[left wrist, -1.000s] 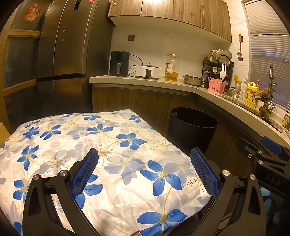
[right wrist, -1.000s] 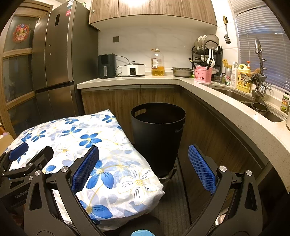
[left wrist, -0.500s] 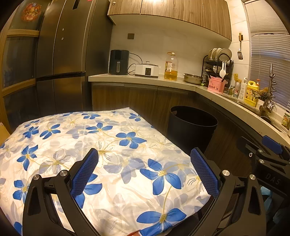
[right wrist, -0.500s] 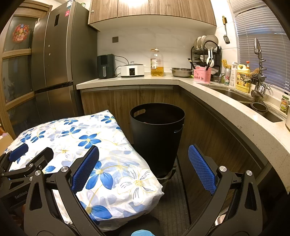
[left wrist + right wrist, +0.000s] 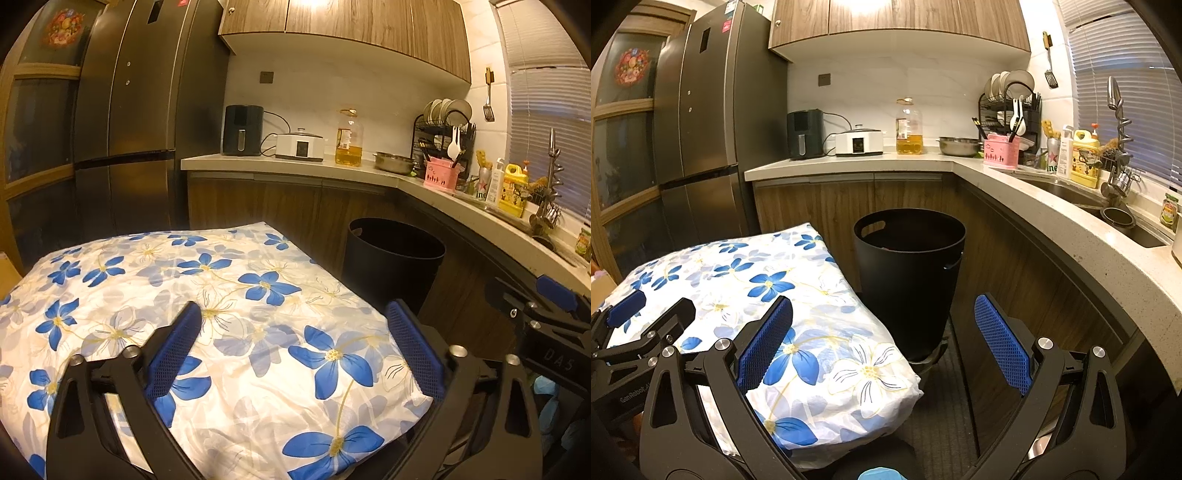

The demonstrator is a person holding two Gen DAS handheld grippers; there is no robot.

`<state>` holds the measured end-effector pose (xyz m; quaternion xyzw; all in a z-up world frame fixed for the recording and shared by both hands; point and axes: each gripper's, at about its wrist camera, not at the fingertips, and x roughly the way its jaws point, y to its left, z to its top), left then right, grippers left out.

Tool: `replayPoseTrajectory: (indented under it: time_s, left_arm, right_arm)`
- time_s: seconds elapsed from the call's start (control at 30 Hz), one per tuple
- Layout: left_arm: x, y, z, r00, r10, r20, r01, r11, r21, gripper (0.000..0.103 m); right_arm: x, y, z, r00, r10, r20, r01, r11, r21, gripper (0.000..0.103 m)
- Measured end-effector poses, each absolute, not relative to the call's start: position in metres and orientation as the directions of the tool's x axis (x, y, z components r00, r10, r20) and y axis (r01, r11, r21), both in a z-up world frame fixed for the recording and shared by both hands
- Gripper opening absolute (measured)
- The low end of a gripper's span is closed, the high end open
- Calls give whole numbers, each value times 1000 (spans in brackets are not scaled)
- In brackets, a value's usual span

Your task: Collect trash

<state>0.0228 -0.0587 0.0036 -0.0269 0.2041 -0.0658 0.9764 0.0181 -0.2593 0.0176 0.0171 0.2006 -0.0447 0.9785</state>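
A black round trash bin (image 5: 908, 273) stands on the floor against the wooden cabinets; it also shows in the left wrist view (image 5: 391, 258). My left gripper (image 5: 295, 354) is open and empty above a table covered with a white cloth with blue flowers (image 5: 221, 295). My right gripper (image 5: 882, 343) is open and empty, held over the table's right corner (image 5: 857, 369) and facing the bin. No trash shows on the cloth. A small blue thing (image 5: 879, 473) peeks in at the bottom edge of the right wrist view.
A dark fridge (image 5: 701, 129) stands at the left. An L-shaped counter (image 5: 1015, 184) carries an air fryer (image 5: 805, 133), cooker, oil bottle (image 5: 908, 127), dish rack and sink (image 5: 1071, 192). A narrow floor strip (image 5: 934, 406) runs between table and cabinets.
Both grippers have stayed open and nearly still; the views have shifted only slightly.
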Motion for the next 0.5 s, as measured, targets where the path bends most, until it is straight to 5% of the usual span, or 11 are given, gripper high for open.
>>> replayPoseTrajectory:
  time_s: [0.3, 0.5]
  left_arm:
    - [25, -57, 1, 904, -131, -406, 110, 991, -74, 89]
    - [24, -60, 3, 905, -119, -408, 106, 993, -55, 97]
  right_arm:
    - [18, -260, 16, 914, -90, -395, 104, 994, 15, 98]
    - [17, -261, 15, 913, -91, -398, 105, 994, 15, 98]
